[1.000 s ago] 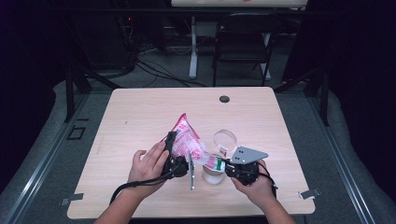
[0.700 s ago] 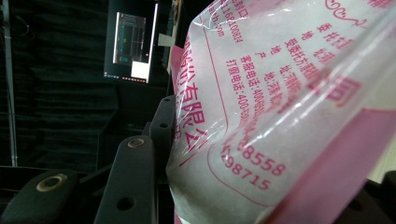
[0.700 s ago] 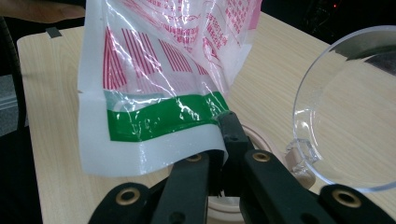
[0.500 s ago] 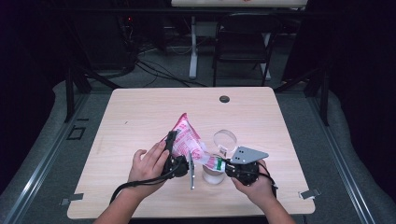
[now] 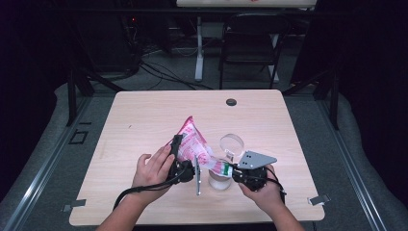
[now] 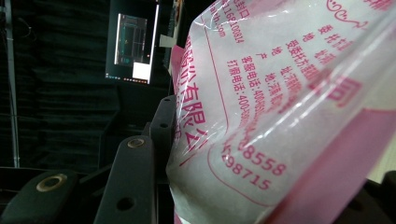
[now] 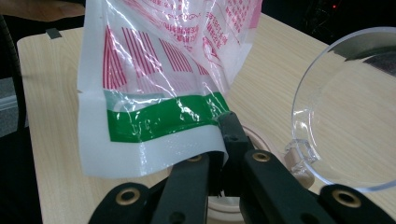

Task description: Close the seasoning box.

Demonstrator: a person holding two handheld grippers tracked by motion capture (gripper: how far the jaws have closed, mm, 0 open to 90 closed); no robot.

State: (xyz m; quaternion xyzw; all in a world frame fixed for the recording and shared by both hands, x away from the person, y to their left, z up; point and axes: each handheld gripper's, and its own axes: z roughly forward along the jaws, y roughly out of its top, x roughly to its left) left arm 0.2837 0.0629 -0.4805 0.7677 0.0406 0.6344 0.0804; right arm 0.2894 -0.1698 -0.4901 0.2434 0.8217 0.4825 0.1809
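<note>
A pink-and-white plastic bag (image 5: 192, 143) hangs tilted above the table, mouth end low toward a clear glass jar (image 5: 219, 182). My left gripper (image 5: 179, 155) is shut on the bag's body; in the left gripper view the printed bag (image 6: 280, 116) presses against one black finger (image 6: 135, 182) and hides the other. My right gripper (image 5: 232, 171) is shut on the bag's lower edge. In the right gripper view its jaws (image 7: 225, 135) pinch the film beside the green strip (image 7: 159, 116), just over the jar's rim (image 7: 219, 205). The jar's round clear lid (image 7: 350, 107) stands swung open.
The wooden table (image 5: 144, 115) has a small black disc (image 5: 231, 102) near its far edge. A chair (image 5: 250, 43) and cables stand on the floor beyond. A lit screen (image 6: 133, 46) glows in the dark background of the left gripper view.
</note>
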